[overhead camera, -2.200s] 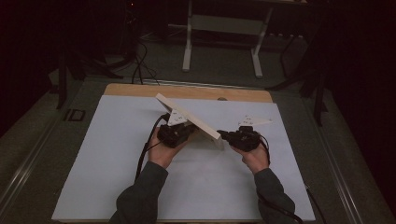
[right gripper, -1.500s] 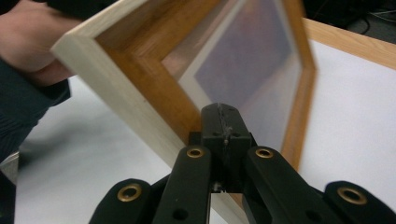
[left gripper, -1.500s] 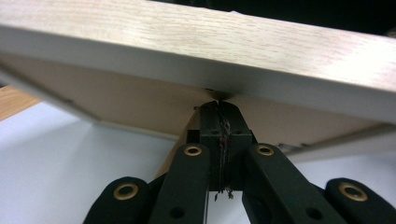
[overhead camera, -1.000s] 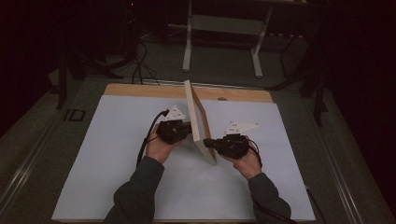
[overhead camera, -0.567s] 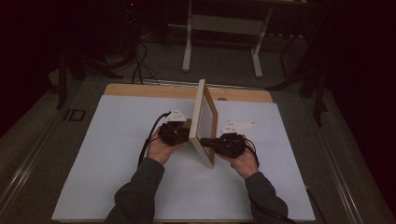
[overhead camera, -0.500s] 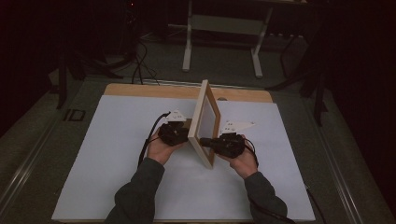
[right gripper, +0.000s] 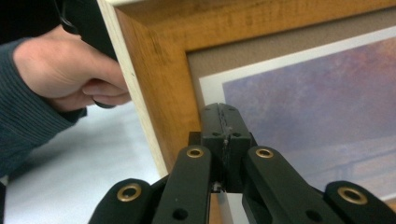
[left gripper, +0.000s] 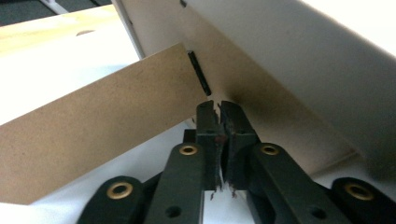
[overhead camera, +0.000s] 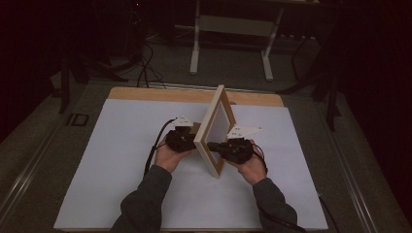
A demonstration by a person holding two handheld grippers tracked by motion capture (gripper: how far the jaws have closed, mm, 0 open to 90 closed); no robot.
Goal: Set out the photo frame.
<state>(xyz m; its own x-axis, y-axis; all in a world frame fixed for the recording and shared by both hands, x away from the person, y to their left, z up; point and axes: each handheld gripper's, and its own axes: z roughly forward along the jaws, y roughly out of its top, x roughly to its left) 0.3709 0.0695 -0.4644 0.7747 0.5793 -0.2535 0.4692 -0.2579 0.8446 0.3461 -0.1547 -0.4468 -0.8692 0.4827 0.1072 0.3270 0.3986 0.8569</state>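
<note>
A wooden picture frame point(overhead camera: 214, 131) stands upright on edge in the middle of the white sheet, between my two grippers. My left gripper point(overhead camera: 190, 139) is behind it; its tips point(left gripper: 218, 106) sit at the frame's brown back point(left gripper: 261, 93), beside the fold-out stand flap point(left gripper: 102, 116). Its jaws have just been opening and show a narrow slit with nothing between them. My right gripper point(overhead camera: 217, 147) is shut, its tips point(right gripper: 223, 112) against the front glass by the frame's wooden corner point(right gripper: 159, 70), over a purple print point(right gripper: 317, 102).
A white sheet point(overhead camera: 121, 160) covers the table, with a strip of bare wood point(overhead camera: 160, 94) along the far edge. Beyond the table stand a metal table base point(overhead camera: 233, 24) and cables point(overhead camera: 145, 58) on a dark floor. The person's other hand point(right gripper: 70, 70) appears left of the frame.
The frame has swung from lying tilted across both grippers to standing upright on its edge, its face turning toward the right gripper. Both hands have drawn closer to it.
</note>
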